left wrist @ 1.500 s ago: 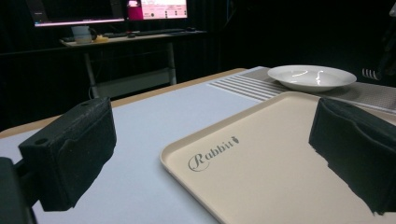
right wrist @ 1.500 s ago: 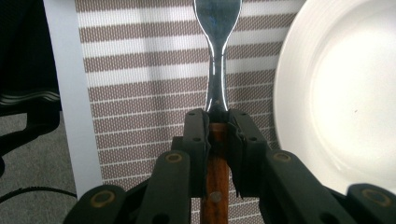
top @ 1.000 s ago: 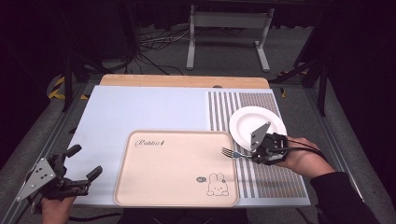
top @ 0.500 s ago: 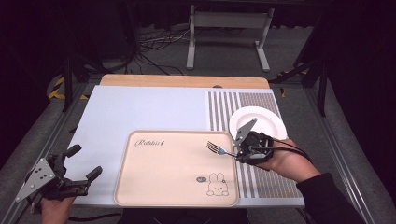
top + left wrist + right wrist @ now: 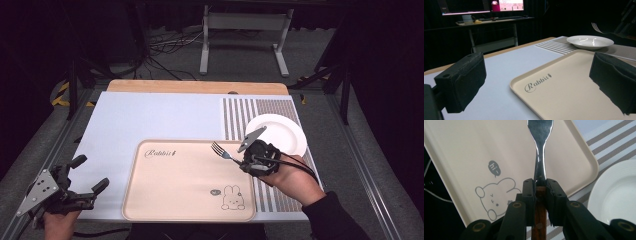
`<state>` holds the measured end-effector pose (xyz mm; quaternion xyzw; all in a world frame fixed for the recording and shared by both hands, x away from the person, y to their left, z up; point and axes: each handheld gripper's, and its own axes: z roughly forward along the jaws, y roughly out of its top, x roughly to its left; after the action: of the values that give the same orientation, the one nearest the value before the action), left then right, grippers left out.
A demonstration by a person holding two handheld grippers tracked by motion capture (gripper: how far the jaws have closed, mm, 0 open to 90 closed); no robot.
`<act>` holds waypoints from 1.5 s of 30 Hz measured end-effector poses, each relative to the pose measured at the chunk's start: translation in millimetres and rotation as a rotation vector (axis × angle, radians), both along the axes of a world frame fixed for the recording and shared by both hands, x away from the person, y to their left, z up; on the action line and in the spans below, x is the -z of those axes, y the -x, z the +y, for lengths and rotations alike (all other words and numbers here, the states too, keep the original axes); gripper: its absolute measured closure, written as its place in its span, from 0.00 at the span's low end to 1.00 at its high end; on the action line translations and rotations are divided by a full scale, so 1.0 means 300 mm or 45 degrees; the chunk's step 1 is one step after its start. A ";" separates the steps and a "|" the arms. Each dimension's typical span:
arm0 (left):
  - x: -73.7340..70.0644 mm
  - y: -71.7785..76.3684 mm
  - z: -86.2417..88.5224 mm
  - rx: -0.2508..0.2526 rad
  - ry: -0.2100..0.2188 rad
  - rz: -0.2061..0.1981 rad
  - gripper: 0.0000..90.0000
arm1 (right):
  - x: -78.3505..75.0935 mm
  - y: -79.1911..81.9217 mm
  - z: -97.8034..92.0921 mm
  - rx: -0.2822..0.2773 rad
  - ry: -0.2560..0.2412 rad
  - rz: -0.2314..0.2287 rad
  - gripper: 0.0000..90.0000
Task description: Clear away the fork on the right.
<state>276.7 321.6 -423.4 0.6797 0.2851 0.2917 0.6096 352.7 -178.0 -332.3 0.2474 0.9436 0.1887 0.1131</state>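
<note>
Table (image 5: 150, 120) first: it is covered by a pale blue mat, with a striped placemat (image 5: 250, 112) on the person's right and a bare wooden strip along the far edge. On the near half lies a beige tray (image 5: 175, 190) printed with a rabbit and the word "Rabbit"; its surface is bare. A white plate (image 5: 280, 131) sits on the striped placemat just beyond the tray's far right corner, also bare.

The right gripper (image 5: 243, 161) hovers at the tray's right edge, near the plate. Its jaws are closed tight on the brown handle of a fork (image 5: 540, 150); in the right gripper view the steel neck rises straight out from between the jaws, over the tray. In the high view the tines (image 5: 216, 148) point toward the tray's far side, held above its surface rather than resting on it.

The left gripper (image 5: 89, 176) waits off the tray's near left corner, jaws spread wide with nothing between them; in the left gripper view they frame the tray.

As for progress, the fork is picked up and carried over the tray, so the pickup looks complete. What seems left is lowering it, laying it down on the tray, and releasing. Whether the plate is meant to follow cannot be told.
</note>
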 end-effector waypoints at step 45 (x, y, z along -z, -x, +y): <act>-0.001 -0.001 0.002 0.011 0.005 0.000 0.02 | 0.201 0.018 0.199 0.172 0.051 0.094 0.87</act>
<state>276.9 322.3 -423.2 0.6798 0.2826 0.2884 0.6122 347.3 -118.5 -392.7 0.3149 0.9320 0.1524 0.0954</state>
